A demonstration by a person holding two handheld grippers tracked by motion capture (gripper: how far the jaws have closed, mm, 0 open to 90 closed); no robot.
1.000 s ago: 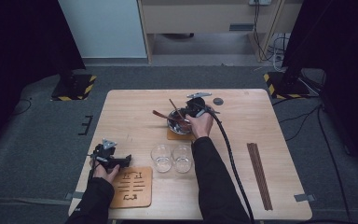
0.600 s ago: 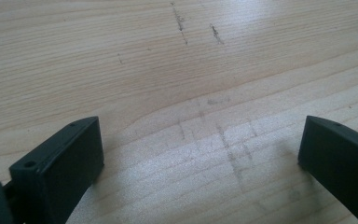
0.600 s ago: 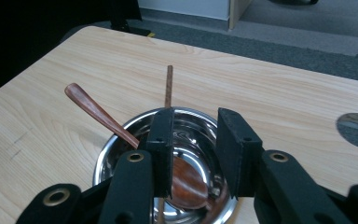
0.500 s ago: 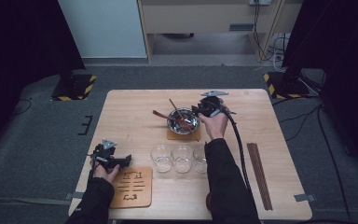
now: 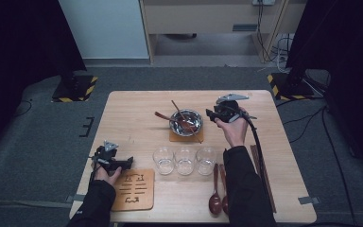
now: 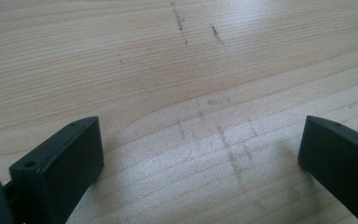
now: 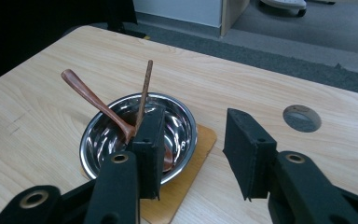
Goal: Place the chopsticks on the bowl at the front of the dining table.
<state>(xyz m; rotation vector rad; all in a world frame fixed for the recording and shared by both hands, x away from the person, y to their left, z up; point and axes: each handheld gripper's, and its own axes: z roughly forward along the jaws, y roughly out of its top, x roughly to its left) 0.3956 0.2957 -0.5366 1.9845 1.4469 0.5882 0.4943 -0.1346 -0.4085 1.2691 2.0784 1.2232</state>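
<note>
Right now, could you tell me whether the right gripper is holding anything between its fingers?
No, the right gripper has open fingers with nothing between them, beside the shiny metal bowl.

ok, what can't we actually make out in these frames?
- Bowl near rim, right gripper view: hidden behind a black finger.
- Wooden spoons, high view: handles partly covered by the sleeve.
- Markings on the wooden board, high view: too small to read.

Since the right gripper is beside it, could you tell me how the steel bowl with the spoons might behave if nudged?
The steel bowl looks thin and light, so it would probably slide on its wooden coaster. The leaning spoons would likely shift or rattle.
</note>
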